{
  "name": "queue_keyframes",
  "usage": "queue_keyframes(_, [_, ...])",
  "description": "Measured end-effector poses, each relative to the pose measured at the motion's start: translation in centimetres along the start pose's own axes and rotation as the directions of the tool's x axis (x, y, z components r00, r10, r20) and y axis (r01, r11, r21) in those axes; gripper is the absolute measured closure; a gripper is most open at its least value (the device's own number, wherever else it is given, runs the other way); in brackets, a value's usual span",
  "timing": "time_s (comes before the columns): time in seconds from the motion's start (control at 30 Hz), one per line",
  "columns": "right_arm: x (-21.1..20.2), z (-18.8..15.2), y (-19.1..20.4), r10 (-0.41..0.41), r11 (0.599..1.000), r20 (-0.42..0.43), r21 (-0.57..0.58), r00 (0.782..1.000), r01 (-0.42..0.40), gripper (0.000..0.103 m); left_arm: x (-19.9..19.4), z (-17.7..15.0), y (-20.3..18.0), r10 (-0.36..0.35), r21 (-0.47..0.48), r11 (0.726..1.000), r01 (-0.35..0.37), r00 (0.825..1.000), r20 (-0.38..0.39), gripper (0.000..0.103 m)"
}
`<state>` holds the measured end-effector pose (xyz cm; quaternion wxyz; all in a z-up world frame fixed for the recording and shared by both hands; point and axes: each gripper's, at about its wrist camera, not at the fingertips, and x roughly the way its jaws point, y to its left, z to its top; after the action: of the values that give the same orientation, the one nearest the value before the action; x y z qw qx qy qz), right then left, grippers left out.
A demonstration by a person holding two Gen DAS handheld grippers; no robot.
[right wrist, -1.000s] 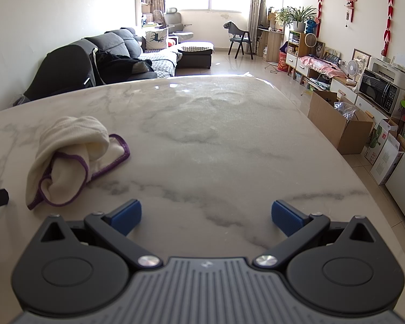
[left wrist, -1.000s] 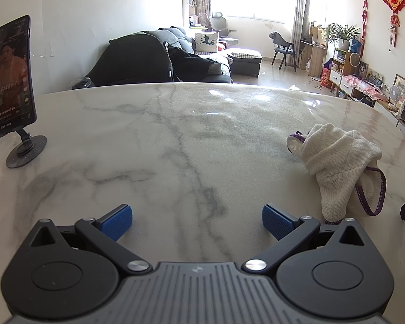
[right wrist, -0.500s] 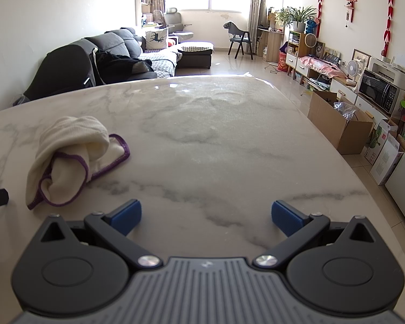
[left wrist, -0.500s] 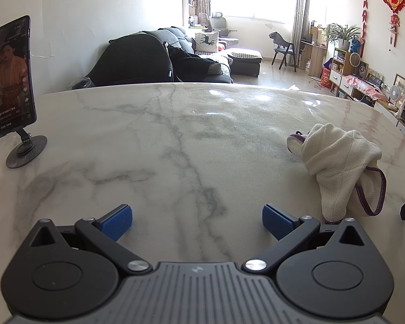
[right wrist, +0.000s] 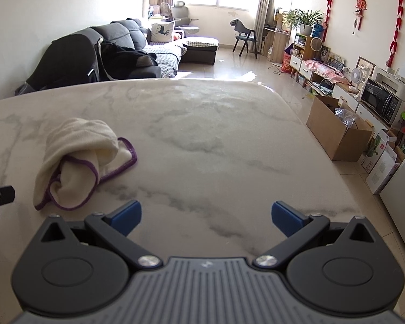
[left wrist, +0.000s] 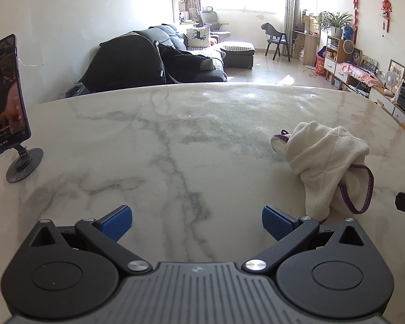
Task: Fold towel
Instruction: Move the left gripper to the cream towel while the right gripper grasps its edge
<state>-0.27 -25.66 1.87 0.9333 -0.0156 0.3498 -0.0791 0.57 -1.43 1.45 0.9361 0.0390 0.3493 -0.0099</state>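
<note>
A cream towel with purple trim [left wrist: 326, 162] lies crumpled in a heap on the marble table [left wrist: 175, 140]. In the left wrist view it sits to the right of my left gripper [left wrist: 197, 222], which is open and empty with blue pads wide apart. In the right wrist view the towel [right wrist: 78, 159] lies to the left of my right gripper [right wrist: 206, 217], also open and empty. Both grippers are near the table's front edge, apart from the towel. A bit of the other gripper shows at each view's edge.
A phone on a round black stand [left wrist: 6, 108] stands at the table's left side. Beyond the table are a dark sofa [left wrist: 154, 59], a chair and shelves. A cardboard box [right wrist: 337, 132] sits on the floor right of the table.
</note>
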Motion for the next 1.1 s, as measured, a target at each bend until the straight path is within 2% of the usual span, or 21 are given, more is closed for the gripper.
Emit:
queue_keyframes(0.23, [-0.5, 0.8, 0.8, 0.003, 0.999, -0.011, -0.046, 1.000, -0.003, 0.000, 0.0, 0.9, -0.3, -0.022, -0.004, 1.000, 0.022, 1.000, -0.017, 0.001])
queue_keyframes(0.57, [-1.0, 2.3, 1.2, 0.034, 0.997, -0.011, -0.068, 0.999, -0.035, 0.000, -0.1, 1.8, -0.5, -0.094, -0.014, 0.996, 0.093, 0.994, -0.050, 0.001])
queue_keyframes(1.1, [-0.9, 3.8, 1.7, 0.094, 0.994, -0.007, -0.060, 0.996, -0.094, 0.000, -0.4, 3.2, -2.8, -0.170, 0.066, 0.983, 0.170, 0.985, -0.008, 0.001])
